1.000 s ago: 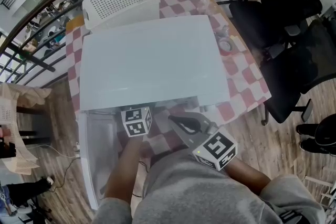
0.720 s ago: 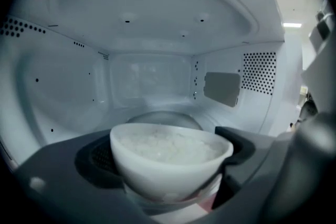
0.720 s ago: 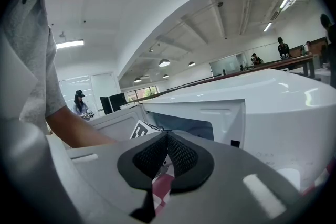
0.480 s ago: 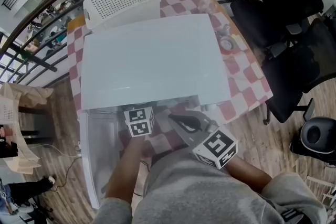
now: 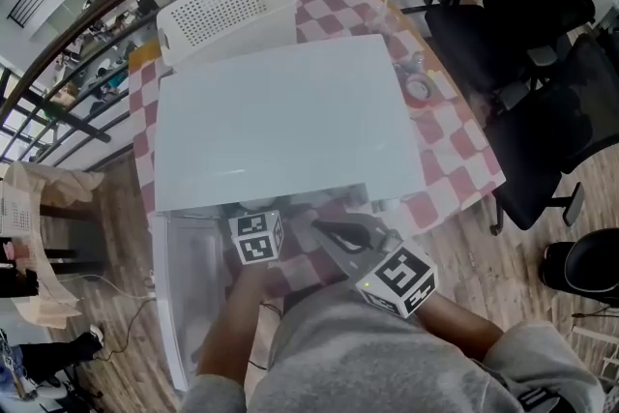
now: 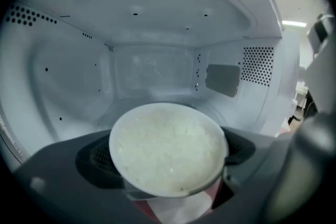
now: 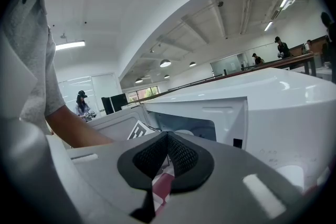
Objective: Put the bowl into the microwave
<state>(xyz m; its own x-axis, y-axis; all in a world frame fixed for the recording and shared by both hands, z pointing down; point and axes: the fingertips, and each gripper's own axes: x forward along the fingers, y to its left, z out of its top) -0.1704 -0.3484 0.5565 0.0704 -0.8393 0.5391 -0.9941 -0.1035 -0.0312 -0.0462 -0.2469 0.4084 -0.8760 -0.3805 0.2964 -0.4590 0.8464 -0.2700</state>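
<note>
The bowl (image 6: 165,139) is gripped by the left tongs (image 6: 168,153), held just outside the open microwave (image 6: 152,65) with the cavity straight ahead, so it only needs to be pushed forward and set down. The right tongs (image 7: 167,140) are pressed together on nothing, off to the side.

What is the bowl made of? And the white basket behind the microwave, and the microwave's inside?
The bowl could be glazed ceramic or hard plastic: white, with a smooth thin rim. The pictures do not settle which. The basket looks like moulded plastic: white, matte, with rows of small holes. The microwave inside seems to be painted metal: pale, smooth, faintly shiny, with tiny vent holes.
</note>
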